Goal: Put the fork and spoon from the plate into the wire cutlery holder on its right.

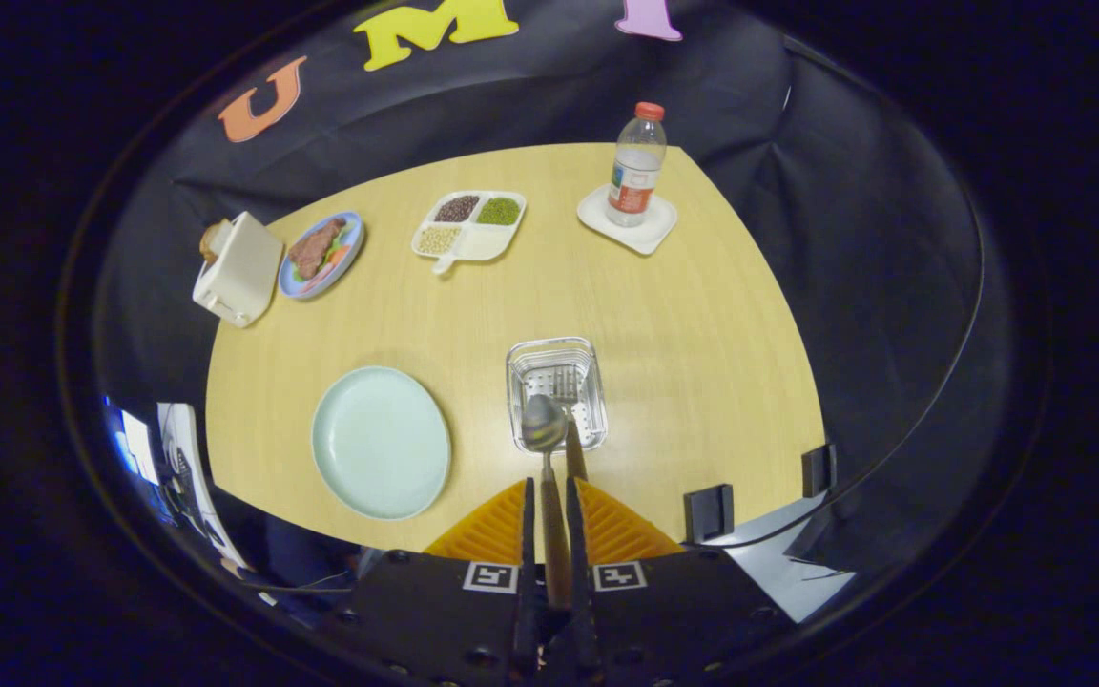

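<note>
A pale wooden table [683, 315] stands against black cloth. The gripper [550, 496] clenches a shiny spoon [545, 425] over the wire holder [555, 393]; the round plate [380, 441] is bare.

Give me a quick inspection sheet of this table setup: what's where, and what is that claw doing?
Surface: wooden table, no spills seen.
Job's things: pale plate bare; spoon held over wire cutlery holder; fork standing in the holder.
Clutter: water bottle on a coaster; divided dish of beans; plate of food; white toaster.
Claw: claw shut on the spoon's handle.
Cables: thin cable along the booth wall.
Surroundings: black cloth wall; two dark clamps on the table edge.
</note>
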{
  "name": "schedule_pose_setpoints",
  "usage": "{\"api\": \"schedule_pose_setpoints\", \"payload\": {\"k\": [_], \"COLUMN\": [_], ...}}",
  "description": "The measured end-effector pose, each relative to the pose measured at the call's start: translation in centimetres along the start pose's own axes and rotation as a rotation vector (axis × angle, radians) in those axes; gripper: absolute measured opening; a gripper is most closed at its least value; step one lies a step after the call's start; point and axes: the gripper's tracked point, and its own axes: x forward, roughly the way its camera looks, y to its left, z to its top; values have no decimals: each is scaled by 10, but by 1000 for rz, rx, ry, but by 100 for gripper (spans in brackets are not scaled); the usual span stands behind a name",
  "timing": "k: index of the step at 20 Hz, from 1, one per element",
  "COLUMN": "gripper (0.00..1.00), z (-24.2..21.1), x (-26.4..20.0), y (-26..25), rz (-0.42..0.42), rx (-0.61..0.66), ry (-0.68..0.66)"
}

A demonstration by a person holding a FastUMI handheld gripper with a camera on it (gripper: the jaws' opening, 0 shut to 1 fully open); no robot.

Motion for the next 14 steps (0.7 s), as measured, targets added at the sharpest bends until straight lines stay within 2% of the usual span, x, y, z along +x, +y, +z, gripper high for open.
{"api": "schedule_pose_setpoints", "payload": {"k": [2, 3, 5, 8, 9, 12, 14], "gripper": [35, 54, 77, 89, 97, 97, 97], "z": [7, 10, 15, 18, 19, 24, 33], "x": [-5, -8, -15, -29, -37, -68, -94], "y": [-1, 1, 0, 1, 3, 7, 5], "rz": [15, 27, 34, 43, 47, 54, 42], "rx": [17, 28, 43, 54, 56, 40, 3], "ry": [-28, -42, -75, -128, -151, -279, -432]}}
